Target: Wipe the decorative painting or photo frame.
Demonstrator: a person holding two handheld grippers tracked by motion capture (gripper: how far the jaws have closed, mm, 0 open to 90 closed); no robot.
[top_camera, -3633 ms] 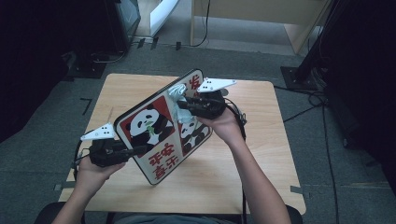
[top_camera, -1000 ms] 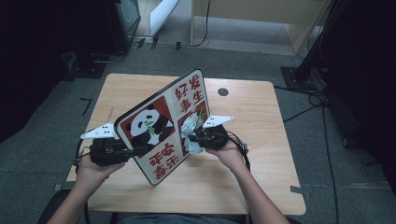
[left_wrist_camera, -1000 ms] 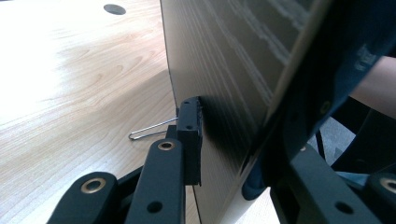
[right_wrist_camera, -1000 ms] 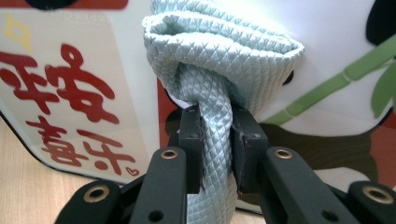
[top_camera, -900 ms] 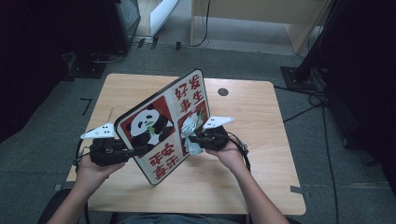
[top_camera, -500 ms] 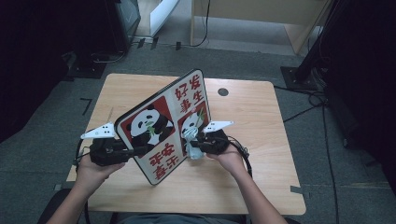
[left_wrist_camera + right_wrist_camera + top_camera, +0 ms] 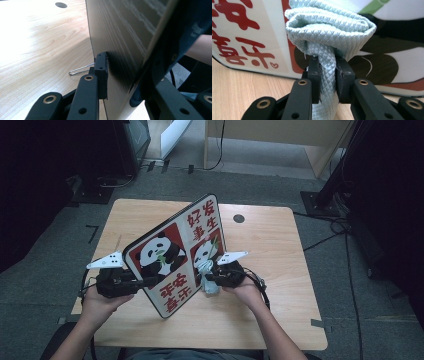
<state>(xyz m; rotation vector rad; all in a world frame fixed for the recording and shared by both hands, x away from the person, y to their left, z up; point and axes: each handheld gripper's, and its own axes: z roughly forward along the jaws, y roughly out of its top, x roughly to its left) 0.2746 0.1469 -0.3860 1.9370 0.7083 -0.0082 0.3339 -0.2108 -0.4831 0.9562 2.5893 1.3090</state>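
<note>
Partly hidden: the panda board's (image 7: 172,255) lower left edge sits behind the left gripper (image 7: 142,281), whose jaws clamp that edge. Board stands on edge on the table (image 7: 270,240), long axis running from near left to far right, printed face toward the person. Right gripper (image 7: 207,279) pinches a pale blue cloth (image 7: 329,27) against the face; the cloth's lower end is cut off.

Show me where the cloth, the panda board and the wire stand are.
cloth (image 7: 329,27), right gripper view, bunched top
panda board (image 7: 172,255), high view, printed face
wire stand (image 7: 80,70), left gripper view, loop
</note>
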